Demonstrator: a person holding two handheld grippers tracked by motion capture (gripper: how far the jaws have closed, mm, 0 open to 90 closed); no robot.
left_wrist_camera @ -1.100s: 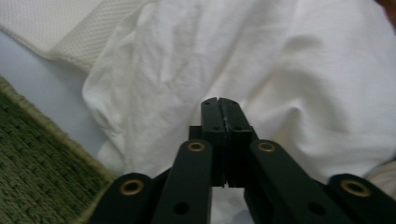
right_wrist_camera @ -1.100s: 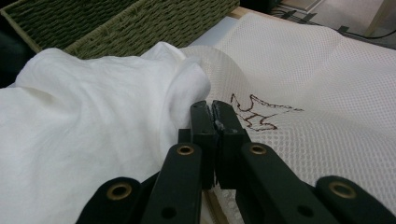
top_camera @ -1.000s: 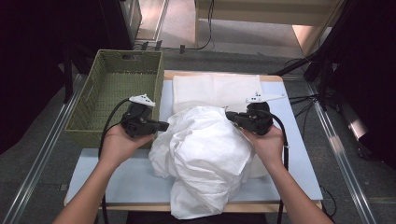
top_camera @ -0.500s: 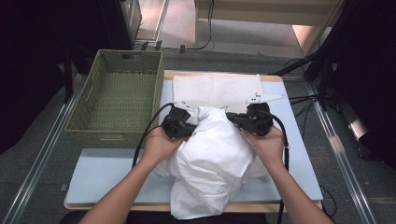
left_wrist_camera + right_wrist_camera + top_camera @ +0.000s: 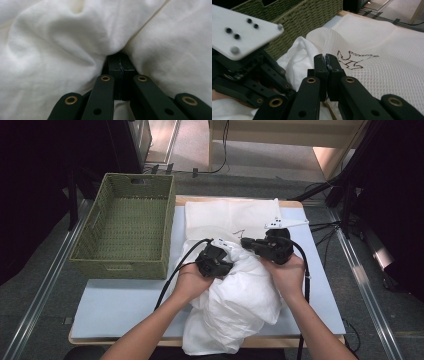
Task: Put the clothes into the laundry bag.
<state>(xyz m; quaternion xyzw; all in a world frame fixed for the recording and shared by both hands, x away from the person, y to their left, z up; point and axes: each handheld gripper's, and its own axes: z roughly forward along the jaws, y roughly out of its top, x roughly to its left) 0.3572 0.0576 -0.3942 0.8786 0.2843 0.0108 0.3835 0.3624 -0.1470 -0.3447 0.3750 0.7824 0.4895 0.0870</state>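
Note:
A crumpled white cloth [image 5: 240,305] lies heaped on the table and hangs over its near edge. Behind it lies a white mesh bag [image 5: 225,215] with a brown drawn mark [image 5: 350,60]. My left gripper [image 5: 230,265] is shut, and its tips [image 5: 121,60] are pressed into folds of the cloth. My right gripper [image 5: 246,241] points left, shut on the mesh bag's raised edge [image 5: 322,35]. Some of the white cloth [image 5: 295,62] shows under that edge. The two grippers almost meet tip to tip above the heap.
An empty green woven basket [image 5: 120,265] stands at the left of the table, close to the left hand. A pale blue mat [image 5: 120,300] covers the tabletop. Cables trail from both grippers toward the person. Dark floor and metal rails surround the table.
The left hand has swung right from beside the basket and down into the cloth heap, pushing it in. The right hand and its gripper have stayed put.

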